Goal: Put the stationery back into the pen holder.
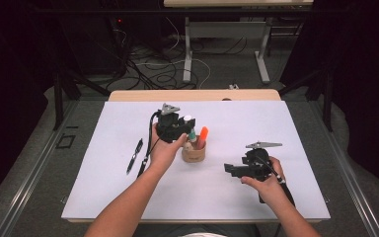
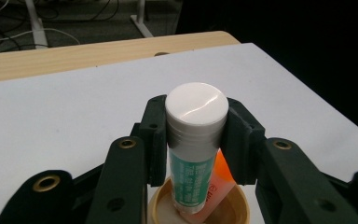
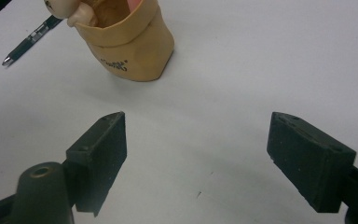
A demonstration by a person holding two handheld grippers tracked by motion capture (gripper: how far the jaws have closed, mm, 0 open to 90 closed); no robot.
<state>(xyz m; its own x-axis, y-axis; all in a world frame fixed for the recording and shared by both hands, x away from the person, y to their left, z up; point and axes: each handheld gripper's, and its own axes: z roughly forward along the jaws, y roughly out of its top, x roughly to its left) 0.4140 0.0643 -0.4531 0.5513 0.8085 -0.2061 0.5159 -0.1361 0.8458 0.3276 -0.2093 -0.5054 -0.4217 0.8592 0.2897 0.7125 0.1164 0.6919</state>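
white-topped table [image 1: 256, 128], pale wood edge at the far side. on it: tan cup [image 1: 194, 153] near centre, upright; black pen [image 1: 134, 155] lying well left of the cup.

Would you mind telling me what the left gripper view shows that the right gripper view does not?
Left gripper view alone: the left gripper shut on a white-capped green tube, its lower end in the cup beside an orange marker. Right gripper view alone: the right gripper with open, empty jaws, and a black pen lying on the sheet. Shared: the tan cup and the white sheet.
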